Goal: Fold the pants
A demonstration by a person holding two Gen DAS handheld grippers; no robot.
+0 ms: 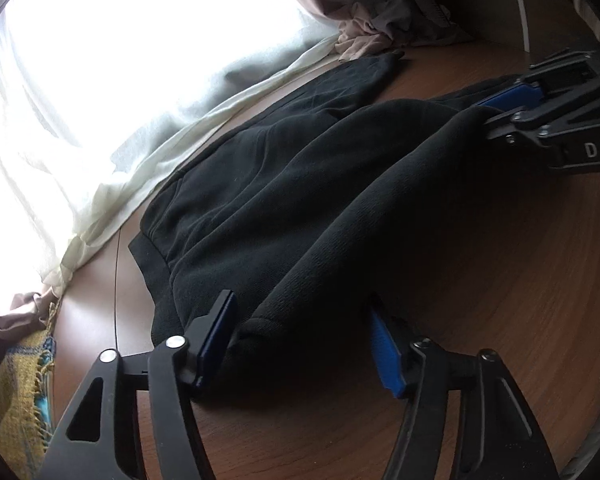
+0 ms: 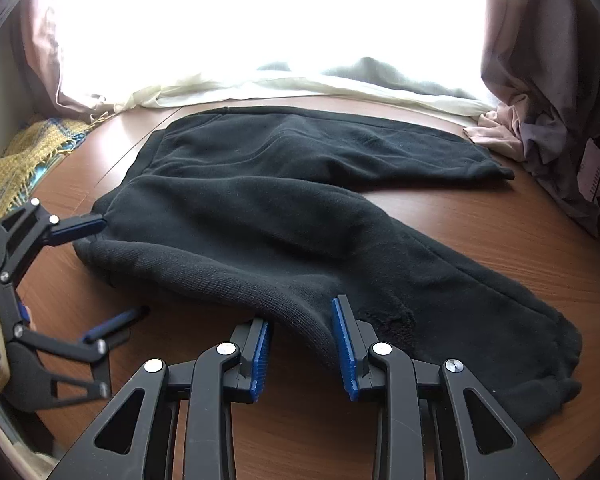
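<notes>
Black fleece sweatpants [image 2: 284, 208] lie spread on the brown wood-grain table [image 2: 500, 220], waistband toward the left, two legs running right; far leg flat near the window, near leg angled toward the camera with its cuff at the table's near right; a fold of the near side is humped up between the two grippers; left gripper [image 1: 300, 340], black frame with blue pads, jaws spread wide with the bunched waistband-end fabric sitting between them, pads not pressed onto it; in the right wrist view the left gripper [image 2: 112, 272] shows the same wide gap, upper finger touching the cloth edge, lower finger down on the table; right gripper [image 2: 302, 352] jaws spread, a ridge of black fabric lying between the blue pads, not pinched tight; white sheer curtain [image 2: 300, 80] pooled along the table's far edge; pinkish crumpled cloth [image 2: 540, 140] at far right; yellow woven fringed textile [image 2: 28, 160] at far left.
</notes>
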